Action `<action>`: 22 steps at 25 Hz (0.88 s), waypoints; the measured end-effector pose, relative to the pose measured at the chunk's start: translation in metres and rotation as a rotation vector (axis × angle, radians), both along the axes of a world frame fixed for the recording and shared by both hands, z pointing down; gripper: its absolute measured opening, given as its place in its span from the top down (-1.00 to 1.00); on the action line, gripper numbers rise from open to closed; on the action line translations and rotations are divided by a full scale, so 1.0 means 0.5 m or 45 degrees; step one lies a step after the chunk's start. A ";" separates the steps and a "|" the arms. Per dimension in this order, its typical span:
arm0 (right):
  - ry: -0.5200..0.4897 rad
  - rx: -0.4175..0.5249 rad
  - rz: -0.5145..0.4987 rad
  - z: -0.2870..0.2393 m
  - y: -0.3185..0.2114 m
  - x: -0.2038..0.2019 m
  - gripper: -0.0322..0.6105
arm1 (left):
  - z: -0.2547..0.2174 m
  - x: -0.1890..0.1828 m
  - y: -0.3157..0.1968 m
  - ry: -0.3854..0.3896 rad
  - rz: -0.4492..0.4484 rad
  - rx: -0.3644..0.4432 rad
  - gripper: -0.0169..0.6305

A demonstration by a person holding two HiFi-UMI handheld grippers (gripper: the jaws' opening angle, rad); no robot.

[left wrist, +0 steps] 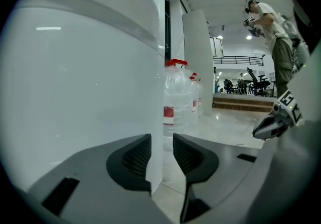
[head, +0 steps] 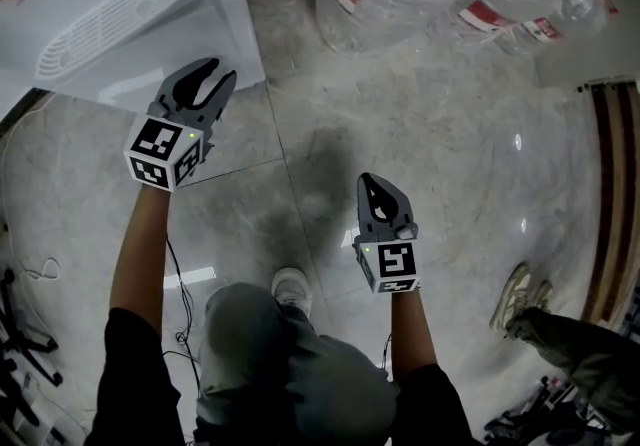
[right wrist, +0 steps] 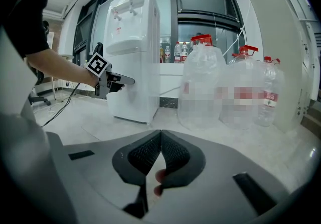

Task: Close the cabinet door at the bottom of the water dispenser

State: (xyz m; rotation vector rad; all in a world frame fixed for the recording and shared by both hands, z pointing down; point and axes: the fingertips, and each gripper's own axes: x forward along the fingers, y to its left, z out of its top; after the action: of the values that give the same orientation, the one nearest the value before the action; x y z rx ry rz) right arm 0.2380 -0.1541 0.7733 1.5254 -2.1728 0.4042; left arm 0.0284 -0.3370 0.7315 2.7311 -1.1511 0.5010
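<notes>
Head view: the left gripper (head: 220,72) reaches the lower corner of the white water dispenser (head: 110,4), while the right gripper (head: 366,180) hangs well apart over the floor (head: 450,184).

Left gripper view: the jaws stand wide, straddling a thin white edge, most likely the free edge of the cabinet door (left wrist: 90,107). The right pad is clear of the edge, so nothing is clamped. Closing well probably means pressing the door's flat face along its hinge arc and drawing the jaws off the edge before it meets the frame.

Right gripper view: the jaws meet with nothing between them. The dispenser stands beside the water bottles (right wrist: 210,87), and whether its door is ajar cannot be told.
</notes>
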 end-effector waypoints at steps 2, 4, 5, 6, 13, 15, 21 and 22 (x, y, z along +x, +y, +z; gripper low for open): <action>-0.008 0.005 -0.012 -0.008 -0.002 -0.012 0.86 | -0.017 -0.007 0.014 0.019 -0.020 0.013 0.52; -0.029 0.019 -0.020 -0.020 -0.008 -0.026 0.86 | -0.038 -0.020 0.031 0.042 -0.046 0.034 0.52; -0.045 0.029 -0.026 -0.027 -0.014 -0.036 0.86 | -0.049 -0.030 0.040 0.057 -0.067 0.049 0.53; -0.061 0.039 -0.034 -0.034 -0.019 -0.047 0.86 | -0.060 -0.042 0.050 0.072 -0.089 0.064 0.56; -0.092 0.087 -0.159 -0.077 -0.032 -0.163 0.86 | -0.116 -0.133 0.139 0.080 -0.207 0.137 0.73; -0.122 0.106 -0.188 -0.088 -0.033 -0.201 0.86 | -0.125 -0.170 0.168 0.088 -0.257 0.141 0.75; -0.157 0.107 -0.285 -0.092 0.004 -0.308 0.86 | -0.133 -0.285 0.274 0.119 -0.412 0.138 0.88; -0.160 0.109 -0.300 -0.094 0.009 -0.325 0.86 | -0.133 -0.301 0.291 0.118 -0.430 0.139 0.89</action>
State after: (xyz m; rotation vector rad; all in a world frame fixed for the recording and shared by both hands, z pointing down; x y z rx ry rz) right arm 0.0755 -0.1498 0.7261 1.2962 -2.4629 0.3402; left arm -0.1223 -0.1917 0.6649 2.5332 -1.6128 0.2707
